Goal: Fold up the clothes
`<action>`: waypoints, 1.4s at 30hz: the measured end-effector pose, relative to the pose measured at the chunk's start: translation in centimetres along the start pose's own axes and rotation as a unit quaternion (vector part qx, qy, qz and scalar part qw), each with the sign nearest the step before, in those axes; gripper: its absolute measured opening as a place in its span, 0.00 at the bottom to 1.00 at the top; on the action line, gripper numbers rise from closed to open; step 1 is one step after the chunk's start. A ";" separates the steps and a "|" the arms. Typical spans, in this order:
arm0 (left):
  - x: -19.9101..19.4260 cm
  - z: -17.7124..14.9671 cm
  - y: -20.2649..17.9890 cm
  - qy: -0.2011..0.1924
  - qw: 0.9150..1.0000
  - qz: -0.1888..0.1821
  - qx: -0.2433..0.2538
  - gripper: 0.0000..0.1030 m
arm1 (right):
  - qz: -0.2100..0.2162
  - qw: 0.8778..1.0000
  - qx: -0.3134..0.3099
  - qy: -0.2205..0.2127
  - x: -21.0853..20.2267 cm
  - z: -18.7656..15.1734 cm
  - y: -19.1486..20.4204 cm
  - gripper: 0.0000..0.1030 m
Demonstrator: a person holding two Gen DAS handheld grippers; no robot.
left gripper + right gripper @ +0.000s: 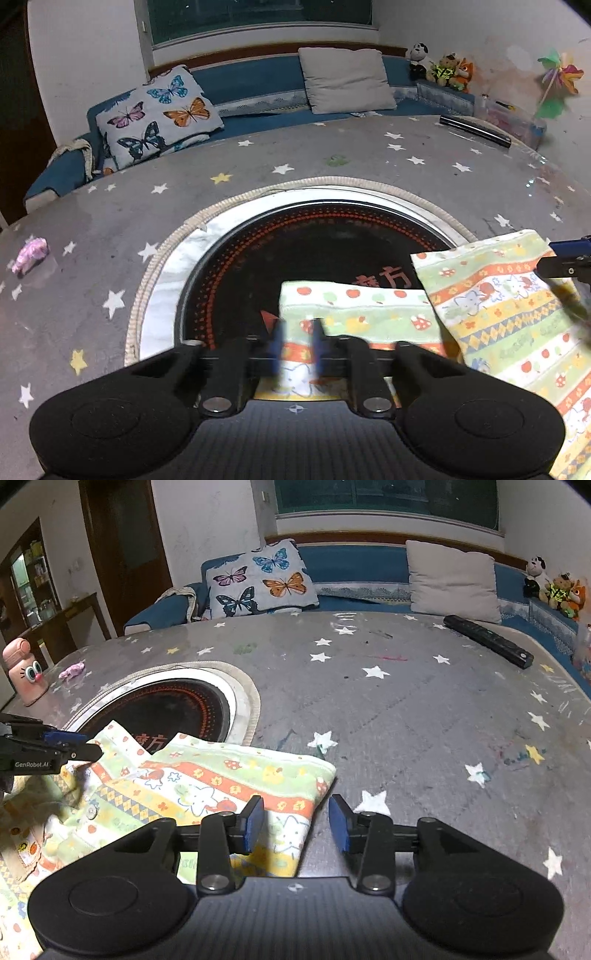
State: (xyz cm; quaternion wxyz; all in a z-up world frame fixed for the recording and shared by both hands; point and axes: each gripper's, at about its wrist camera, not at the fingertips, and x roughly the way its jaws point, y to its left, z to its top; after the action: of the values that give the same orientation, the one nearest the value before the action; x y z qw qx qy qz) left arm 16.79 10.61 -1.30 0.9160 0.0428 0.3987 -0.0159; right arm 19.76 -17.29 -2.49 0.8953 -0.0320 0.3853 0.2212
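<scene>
bench (406, 709) covered by a grey star-print cloth, with a round black heater plate (295, 251) ringed in orange dots set into it. behind the bench: blue sofa (354, 565) carrying a butterfly cushion (258, 578) and a plain beige cushion (454, 581).

garment (207, 779) (striped kids' print, green/orange/yellow bands, cartoon animals) lies on the near edge of the bench, partly over the rim of the heater plate. one section lies flat in front of the left camera, a second panel (509, 295) angles off to the right of it.

left tool (298, 343): blue pads blurred, close together, with fabric between them; appears closed on the garment's near edge. in the right view the same tool shows at the left border, tips on the cloth.

right tool (296, 823): jaws wide apart, nothing between them. left pad sits over the garment's right corner, right pad over bare bench.

small items: black remote (487, 640) far right, pink cartoon bottle (26, 672) far left, pink crumpled bit (72, 670) beside it.
</scene>
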 end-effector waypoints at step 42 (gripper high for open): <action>-4.7 0.4 -0.2 -0.069 0.996 0.019 -0.045 0.49 | -0.094 0.994 -0.053 -0.025 -0.3 0.6 -0.6 0.50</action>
State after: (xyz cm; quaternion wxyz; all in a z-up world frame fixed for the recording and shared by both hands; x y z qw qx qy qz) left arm 13.85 10.33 2.34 0.9424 0.0074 0.3341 0.0165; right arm 20.23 -17.82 -1.96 0.9186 -0.1096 0.3458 0.1567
